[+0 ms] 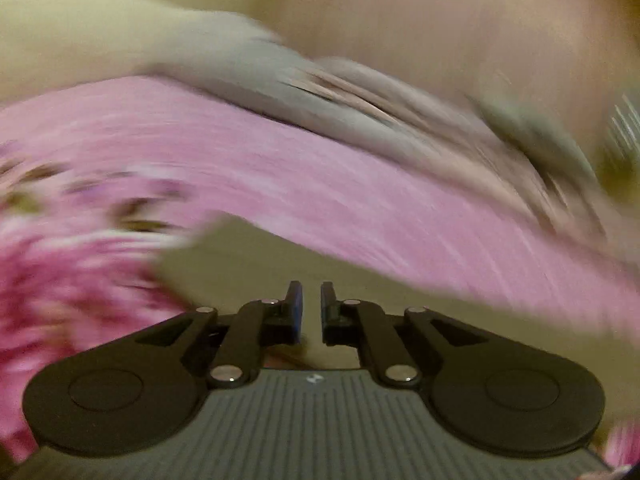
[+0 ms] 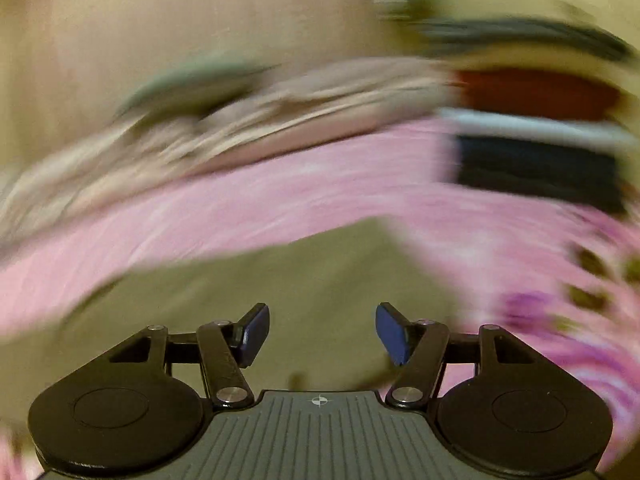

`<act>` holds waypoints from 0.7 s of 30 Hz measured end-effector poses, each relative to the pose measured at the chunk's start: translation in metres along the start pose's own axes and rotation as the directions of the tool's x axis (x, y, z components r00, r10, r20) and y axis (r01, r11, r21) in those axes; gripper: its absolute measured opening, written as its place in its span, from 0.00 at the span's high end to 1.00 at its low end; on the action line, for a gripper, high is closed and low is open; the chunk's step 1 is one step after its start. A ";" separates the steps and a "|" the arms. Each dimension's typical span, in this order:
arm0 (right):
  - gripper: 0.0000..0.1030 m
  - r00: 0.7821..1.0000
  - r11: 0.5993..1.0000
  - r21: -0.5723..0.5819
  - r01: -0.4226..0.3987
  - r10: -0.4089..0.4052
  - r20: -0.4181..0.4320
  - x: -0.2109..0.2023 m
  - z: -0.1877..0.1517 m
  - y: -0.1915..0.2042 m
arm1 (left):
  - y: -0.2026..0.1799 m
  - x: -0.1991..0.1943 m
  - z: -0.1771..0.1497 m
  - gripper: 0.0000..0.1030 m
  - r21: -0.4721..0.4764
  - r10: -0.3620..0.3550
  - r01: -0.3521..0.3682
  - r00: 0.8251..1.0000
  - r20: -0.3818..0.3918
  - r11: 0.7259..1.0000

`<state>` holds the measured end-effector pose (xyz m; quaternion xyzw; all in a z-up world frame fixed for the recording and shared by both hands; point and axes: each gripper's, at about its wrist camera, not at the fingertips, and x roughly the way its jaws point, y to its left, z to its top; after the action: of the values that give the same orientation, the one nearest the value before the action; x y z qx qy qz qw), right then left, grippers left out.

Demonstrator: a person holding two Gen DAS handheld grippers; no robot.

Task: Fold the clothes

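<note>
Image quality: both wrist views heavily motion-smeared; edges and folds of the cloth are not readable.
Surface: olive-tan flat surface [image 2: 320, 280], probably a bed or table top; cannot tell which.
Task item: pink cloth with a darker floral print at one end [image 1: 320, 184] lies spread across the surface ahead of both grippers, its near edge just beyond the fingertips.
Fold state: cannot tell whether it is flat, half folded or finished; the blur hides layers.
Left gripper [image 1: 311, 306]: jaws nearly together, a narrow gap between the blue pads, nothing in it; it sits over bare surface near the pink edge.
Right gripper [image 2: 322, 332]: jaws spread wide, empty, also over bare surface short of the cloth.
Likely reason for pose: both tools point at the near hem, which would suit either reaching for it or drawing away from it.
Other cloth: crumpled beige-grey garment pile [image 1: 400, 104] lies beyond the pink cloth, toward the far edge.
Right view only: stack of folded items, dark red, white and navy [image 2: 536, 136], at the far right.
Left view only: the floral end, at the surface's left side.
</note>
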<state>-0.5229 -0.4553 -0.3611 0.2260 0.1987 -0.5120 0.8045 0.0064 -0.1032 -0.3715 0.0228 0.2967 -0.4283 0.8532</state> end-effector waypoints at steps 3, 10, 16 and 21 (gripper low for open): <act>0.39 0.998 0.993 -0.113 -0.026 0.020 -0.052 0.011 -0.011 0.013 | -0.006 0.017 -0.011 0.95 0.086 0.021 -0.016 0.998 -0.061 0.996; 0.40 0.991 0.976 -0.215 0.035 -0.062 -0.117 0.024 -0.007 0.006 | 0.050 0.020 0.014 0.99 0.019 0.214 -0.213 0.973 -0.085 0.977; 0.40 0.990 0.970 -0.208 -0.128 0.112 -0.088 0.048 0.022 0.039 | -0.031 0.051 0.030 0.96 0.129 -0.045 0.065 0.987 -0.154 0.990; 0.40 0.979 0.963 -0.255 -0.083 0.030 -0.203 0.091 0.028 0.046 | -0.098 0.081 0.027 0.96 0.174 -0.145 0.199 0.949 -0.279 0.965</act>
<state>-0.4426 -0.5211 -0.3813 0.1726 0.3368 -0.4331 0.8180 -0.0164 -0.2314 -0.3706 0.1390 0.3639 -0.5221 0.7587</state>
